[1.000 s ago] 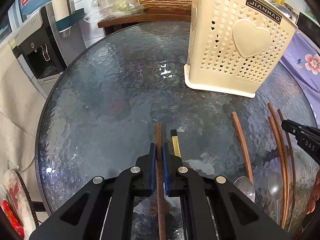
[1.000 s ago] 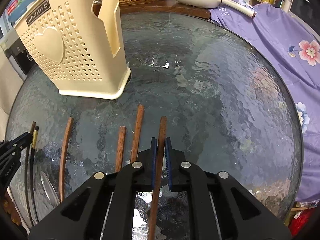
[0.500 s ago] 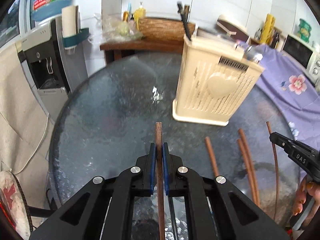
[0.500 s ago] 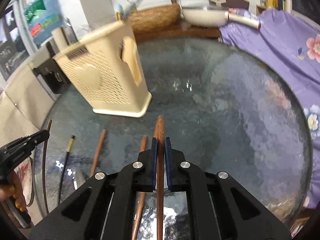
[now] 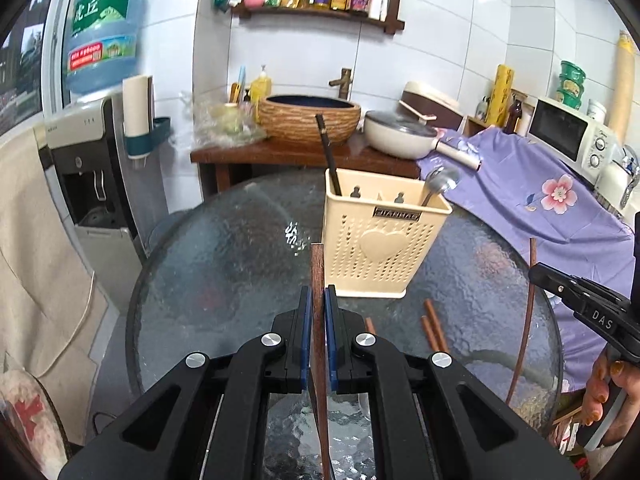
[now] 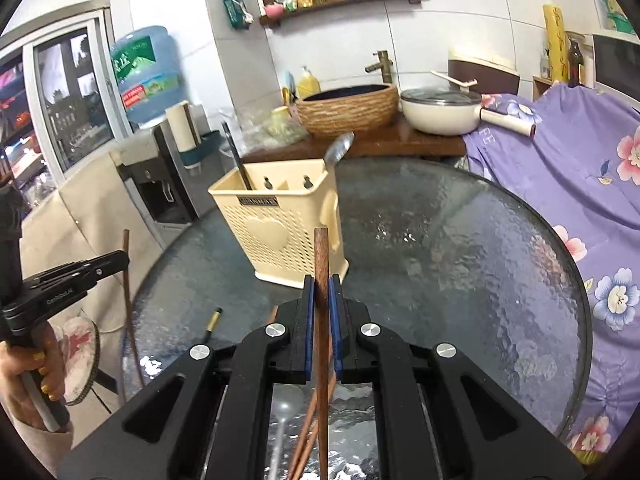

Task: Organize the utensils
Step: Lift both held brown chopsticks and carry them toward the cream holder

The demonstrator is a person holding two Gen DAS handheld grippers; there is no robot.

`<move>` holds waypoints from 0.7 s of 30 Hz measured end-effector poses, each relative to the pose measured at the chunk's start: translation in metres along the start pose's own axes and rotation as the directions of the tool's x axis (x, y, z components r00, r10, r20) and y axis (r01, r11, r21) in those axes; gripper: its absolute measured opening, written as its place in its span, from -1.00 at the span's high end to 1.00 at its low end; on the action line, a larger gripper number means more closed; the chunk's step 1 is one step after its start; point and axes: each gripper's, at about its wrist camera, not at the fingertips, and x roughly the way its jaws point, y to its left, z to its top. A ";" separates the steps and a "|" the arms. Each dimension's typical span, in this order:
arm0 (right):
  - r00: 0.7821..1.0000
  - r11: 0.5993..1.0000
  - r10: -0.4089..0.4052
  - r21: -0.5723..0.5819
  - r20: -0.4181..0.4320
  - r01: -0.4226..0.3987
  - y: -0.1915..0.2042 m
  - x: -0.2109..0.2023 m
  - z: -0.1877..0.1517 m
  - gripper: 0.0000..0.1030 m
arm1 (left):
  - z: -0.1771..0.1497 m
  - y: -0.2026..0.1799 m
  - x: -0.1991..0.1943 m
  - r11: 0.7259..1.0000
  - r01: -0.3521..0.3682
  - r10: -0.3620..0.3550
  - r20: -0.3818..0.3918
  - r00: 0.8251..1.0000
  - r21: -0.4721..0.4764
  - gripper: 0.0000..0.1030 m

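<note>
Left gripper [image 5: 317, 300]: jaws clenched on a brown wooden chopstick [image 5: 317, 264], its tip pointing toward the far side.
Right gripper [image 6: 321, 292]: jaws clenched on a second brown wooden chopstick [image 6: 321, 252], held above the table.
Holder: the cream perforated plastic utensil holder with a heart [image 5: 380, 240] stands mid-table, just beyond both tips; a dark chopstick [image 5: 326, 152] and a metal spoon [image 5: 440, 184] stand in it.
On the table: loose brown chopsticks [image 5: 434, 326] lie near the holder on the round dark textured glass table [image 5: 224, 264]; a black gold-tipped chopstick [image 6: 211, 322] lies at near left.
Hidden: the gripper bodies cover the utensils' near ends.
Around: a purple flowered cloth [image 6: 580, 168] at right, a water dispenser [image 5: 92, 168] at left.
</note>
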 end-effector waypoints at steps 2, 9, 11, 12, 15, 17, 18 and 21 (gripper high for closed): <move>1.000 1.000 0.003 -0.014 0.013 -0.003 0.004 -0.008 0.003 0.85 | 0.002 -0.002 -0.007 1.000 0.008 -0.008 0.011 1.000 0.009 0.88; 0.998 0.998 0.018 -0.055 0.063 -0.014 0.014 -0.036 0.011 0.85 | 0.012 -0.009 -0.024 0.999 0.021 -0.023 0.057 0.998 0.030 0.88; 0.997 0.997 0.022 -0.071 0.081 -0.016 0.019 -0.045 0.016 0.85 | 0.017 -0.012 -0.030 0.999 0.030 -0.032 0.070 0.997 0.037 0.88; 0.996 0.997 0.024 -0.075 0.086 -0.017 0.020 -0.047 0.018 0.85 | 0.019 -0.013 -0.032 0.999 0.036 -0.039 0.074 0.996 0.038 0.88; 0.995 0.996 0.040 -0.081 0.096 -0.032 0.025 -0.055 0.028 0.85 | 0.028 -0.017 -0.038 0.997 0.055 -0.059 0.090 0.994 0.046 0.88; 0.993 0.996 0.043 -0.087 0.111 -0.033 0.028 -0.059 0.038 0.85 | 0.036 -0.020 -0.041 0.997 0.053 -0.059 0.105 0.993 0.056 0.88; 0.992 0.995 0.043 -0.091 0.116 -0.033 0.030 -0.061 0.043 0.85 | 0.041 -0.022 -0.044 0.996 0.058 -0.065 0.112 0.992 0.061 0.88; 0.991 0.993 0.054 -0.109 0.126 -0.040 0.036 -0.063 0.058 0.85 | 0.059 -0.026 -0.049 0.995 0.079 -0.087 0.135 0.987 0.060 0.88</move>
